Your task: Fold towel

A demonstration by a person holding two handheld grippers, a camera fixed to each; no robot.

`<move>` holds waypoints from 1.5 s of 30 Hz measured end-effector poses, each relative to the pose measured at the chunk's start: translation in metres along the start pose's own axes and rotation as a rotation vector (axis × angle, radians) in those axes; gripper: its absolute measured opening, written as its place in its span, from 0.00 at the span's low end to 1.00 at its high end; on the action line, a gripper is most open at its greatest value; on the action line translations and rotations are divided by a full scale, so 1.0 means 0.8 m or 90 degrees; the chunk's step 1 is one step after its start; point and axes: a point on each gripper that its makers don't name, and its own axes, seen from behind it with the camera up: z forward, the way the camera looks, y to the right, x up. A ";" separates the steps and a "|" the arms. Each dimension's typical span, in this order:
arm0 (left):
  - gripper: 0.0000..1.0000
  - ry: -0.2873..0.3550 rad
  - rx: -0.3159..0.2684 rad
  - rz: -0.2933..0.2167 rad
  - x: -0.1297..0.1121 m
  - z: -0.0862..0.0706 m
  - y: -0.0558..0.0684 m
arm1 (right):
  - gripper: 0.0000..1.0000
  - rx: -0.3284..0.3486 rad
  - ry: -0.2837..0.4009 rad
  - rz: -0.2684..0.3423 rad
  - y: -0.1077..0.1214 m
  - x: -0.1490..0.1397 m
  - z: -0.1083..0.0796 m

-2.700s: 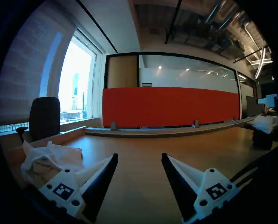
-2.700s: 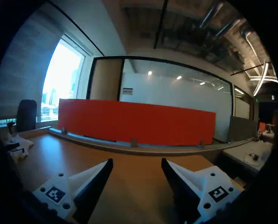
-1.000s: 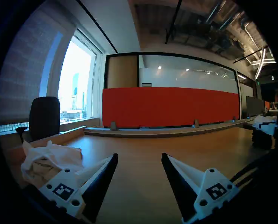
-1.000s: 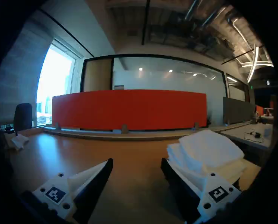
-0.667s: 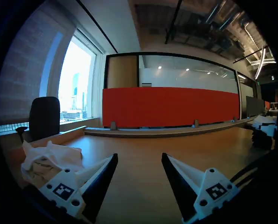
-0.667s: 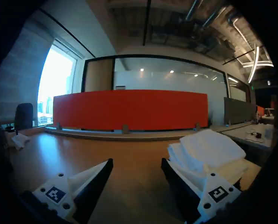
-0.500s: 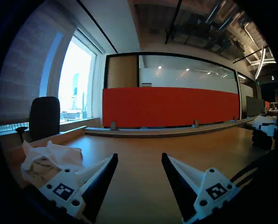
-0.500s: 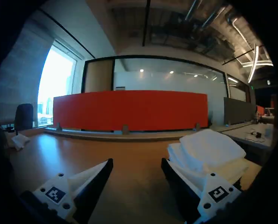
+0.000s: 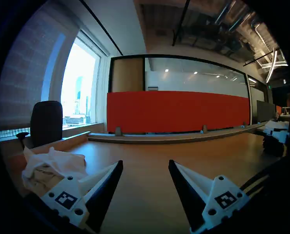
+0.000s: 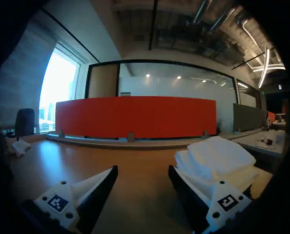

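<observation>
Wooden desk point(image 9: 145, 156) runs out to the red divider point(image 9: 176, 111) at 12 o'clock. Right gripper view: stack of folded towels point(image 10: 219, 160) at 3 o'clock, just behind my right finger. Left gripper view: crumpled towel point(image 9: 53, 165) at 8 o'clock on the desk, just beside the left finger, probably the one to fold. Left gripper point(image 9: 145, 161) and right gripper point(image 10: 142, 167): jaws spread, both empty. Risks: a right swing clips the stack and topples it; a blind pinch into the crumple catches several layers, and it lifts bunched.
</observation>
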 end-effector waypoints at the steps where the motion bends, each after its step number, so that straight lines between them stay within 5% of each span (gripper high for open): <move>1: 0.86 0.000 0.000 0.000 0.000 0.000 0.000 | 1.00 0.001 0.000 0.000 0.000 0.000 0.000; 23: 0.86 -0.001 0.000 0.001 0.001 -0.001 0.000 | 1.00 -0.002 0.000 0.001 0.000 0.000 0.000; 27: 0.98 -0.001 0.000 0.001 0.001 -0.001 0.001 | 1.00 -0.002 0.000 0.000 0.000 0.000 -0.001; 45: 0.99 -0.001 0.000 0.001 0.001 0.000 0.001 | 1.00 -0.002 0.000 0.000 -0.001 0.002 -0.001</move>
